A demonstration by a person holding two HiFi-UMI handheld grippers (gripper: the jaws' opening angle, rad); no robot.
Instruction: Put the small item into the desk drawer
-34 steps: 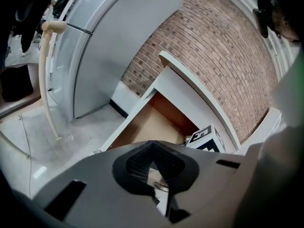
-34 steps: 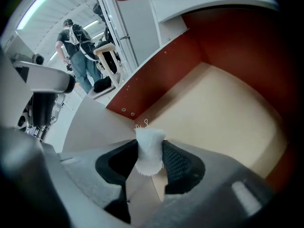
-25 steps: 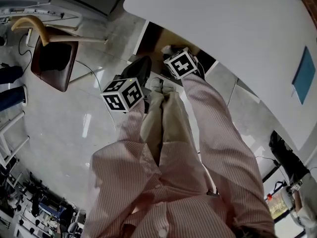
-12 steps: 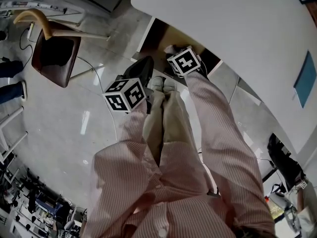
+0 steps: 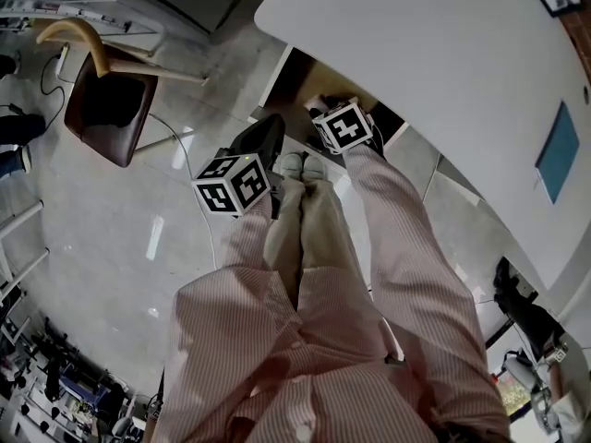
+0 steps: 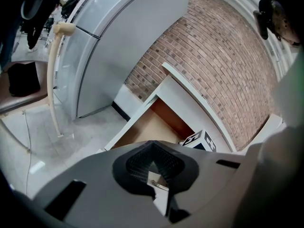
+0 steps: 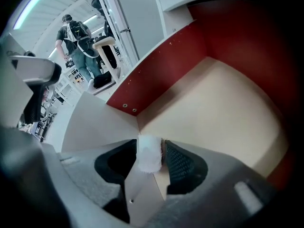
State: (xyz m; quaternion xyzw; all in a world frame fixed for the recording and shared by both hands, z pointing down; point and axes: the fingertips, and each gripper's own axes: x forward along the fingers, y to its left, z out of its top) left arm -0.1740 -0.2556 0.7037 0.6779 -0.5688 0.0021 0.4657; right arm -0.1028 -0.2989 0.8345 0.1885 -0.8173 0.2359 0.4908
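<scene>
Little has moved: right gripper (image 7: 156, 163) fingers (image 7: 179, 165) pinch the small item (image 7: 149, 153) over the open drawer (image 7: 228, 113), unreleased; left gripper (image 6: 153, 167) closed, empty.

Head view: the desk (image 5: 434, 53) edge covers most of the drawer (image 5: 297, 74), and the right cube (image 5: 343, 125) hides the right tongs' (image 7: 151, 156) tips and the item (image 7: 149, 152) from above. Right gripper view: the item's a white blur, kind unreadable, and the drawer's right corner sinks into dark at the picture's edge. Overhead, the left cube (image 5: 232, 182) masks the left tongs' (image 6: 153, 174) tips too.
</scene>
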